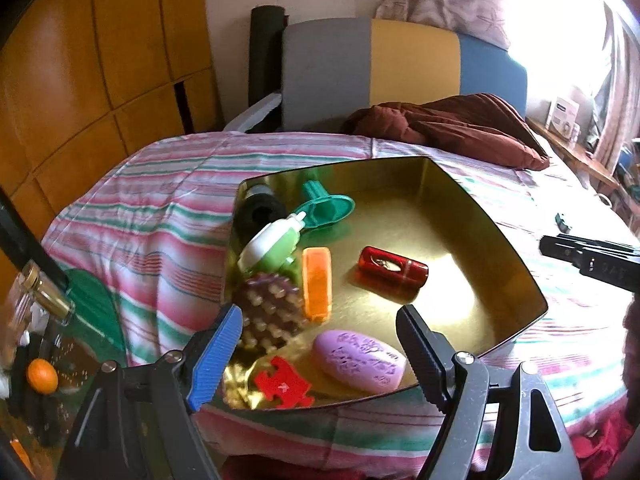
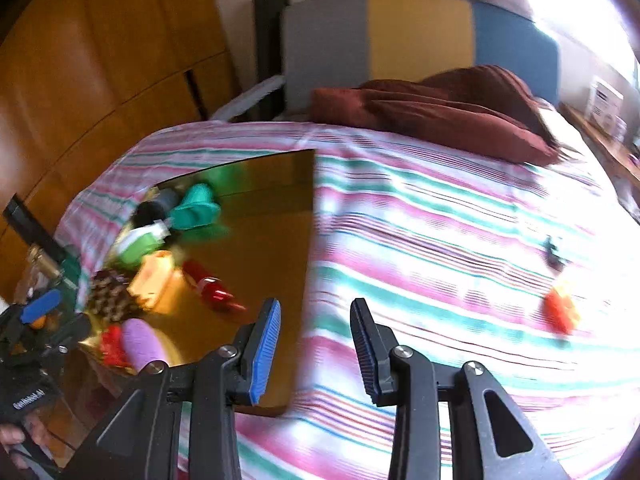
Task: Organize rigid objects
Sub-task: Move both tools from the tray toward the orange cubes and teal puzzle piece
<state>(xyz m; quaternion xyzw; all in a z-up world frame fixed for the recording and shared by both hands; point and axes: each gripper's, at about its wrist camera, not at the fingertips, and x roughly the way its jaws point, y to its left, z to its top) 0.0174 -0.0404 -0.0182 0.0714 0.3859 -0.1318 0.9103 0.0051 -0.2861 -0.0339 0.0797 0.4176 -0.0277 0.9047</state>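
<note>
A gold tray lies on the striped bed and holds several rigid items: a purple soap, a red puzzle piece, an orange case, a red cylinder, a spiky brown ball, a green-white bottle, a teal funnel and a black roll. My left gripper is open and empty over the tray's near edge. My right gripper is open and empty over the tray's right edge. A red-yellow item and a small dark item lie on the bed at right.
A brown pillow lies at the head of the bed, before a grey, yellow and blue headboard. A wooden wardrobe stands at left. A cluttered side table with a glass bottle is at lower left.
</note>
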